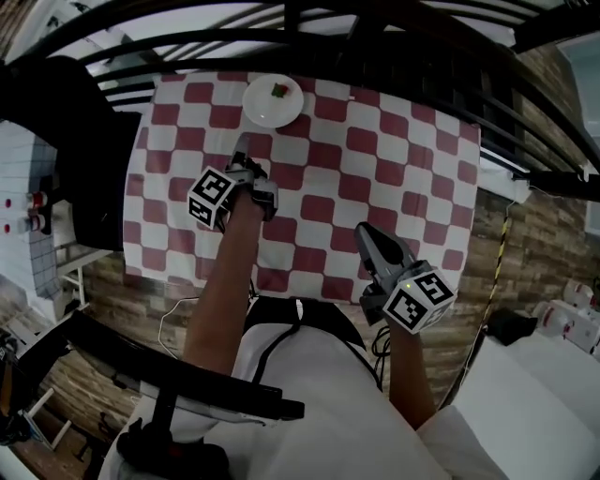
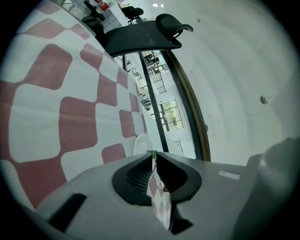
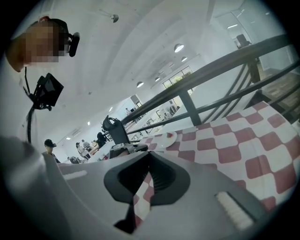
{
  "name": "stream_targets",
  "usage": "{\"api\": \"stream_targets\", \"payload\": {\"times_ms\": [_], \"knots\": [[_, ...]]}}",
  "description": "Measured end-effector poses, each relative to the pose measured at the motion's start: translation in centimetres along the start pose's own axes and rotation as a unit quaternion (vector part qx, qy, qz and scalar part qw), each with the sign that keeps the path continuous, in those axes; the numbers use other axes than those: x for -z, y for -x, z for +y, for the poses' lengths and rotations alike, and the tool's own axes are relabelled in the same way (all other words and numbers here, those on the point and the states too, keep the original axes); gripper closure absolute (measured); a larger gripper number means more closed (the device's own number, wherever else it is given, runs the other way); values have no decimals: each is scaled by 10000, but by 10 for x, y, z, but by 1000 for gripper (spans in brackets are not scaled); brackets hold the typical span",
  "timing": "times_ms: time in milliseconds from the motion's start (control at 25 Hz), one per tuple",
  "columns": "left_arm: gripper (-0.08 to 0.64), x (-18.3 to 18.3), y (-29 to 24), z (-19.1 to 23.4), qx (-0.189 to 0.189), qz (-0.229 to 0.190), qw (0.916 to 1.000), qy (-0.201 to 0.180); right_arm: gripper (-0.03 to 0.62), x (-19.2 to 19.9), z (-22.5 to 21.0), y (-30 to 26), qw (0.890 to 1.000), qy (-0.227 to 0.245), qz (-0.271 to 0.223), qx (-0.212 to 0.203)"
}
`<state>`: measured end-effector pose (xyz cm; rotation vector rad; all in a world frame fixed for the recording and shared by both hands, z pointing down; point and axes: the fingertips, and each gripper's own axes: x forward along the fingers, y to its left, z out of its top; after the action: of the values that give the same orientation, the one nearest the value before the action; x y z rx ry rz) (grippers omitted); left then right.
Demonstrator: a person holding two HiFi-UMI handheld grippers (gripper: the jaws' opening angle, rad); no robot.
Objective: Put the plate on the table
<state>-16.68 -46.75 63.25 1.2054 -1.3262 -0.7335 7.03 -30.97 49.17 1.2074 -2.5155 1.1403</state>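
Both closed, empty: L hand-held gripper (image 1: 242,148), R hand-held gripper (image 1: 365,231) over checked cloth (image 1: 375,169); plate (image 1: 273,101) by railing (image 1: 375,37).

Red-and-white checked cloth (image 1: 375,178) lies spread flat. Black railing (image 1: 281,23) runs beyond its far side. Brick-pattern floor (image 1: 511,234) shows to the right, with a striped cord (image 1: 495,281) across it. Black chair (image 2: 140,37) stands beside the cloth's edge. Round ceiling lamp (image 3: 178,48) is lit.

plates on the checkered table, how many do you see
1. The white plate sits near the far edge of the table, beyond the left hand-held gripper, with a small red item on it. No other plate shows.
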Motion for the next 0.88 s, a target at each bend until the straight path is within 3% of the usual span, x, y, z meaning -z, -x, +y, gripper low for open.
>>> {"api": "stream_targets", "payload": {"times_ms": [520, 880], "knots": [[552, 34, 125, -45, 572, -21, 9976, -387, 584, 13, 43, 22, 9948, 468, 52, -901], [554, 63, 196, -76, 950, 50, 9940, -538, 584, 16, 64, 55, 9897, 663, -14, -1266]]}}
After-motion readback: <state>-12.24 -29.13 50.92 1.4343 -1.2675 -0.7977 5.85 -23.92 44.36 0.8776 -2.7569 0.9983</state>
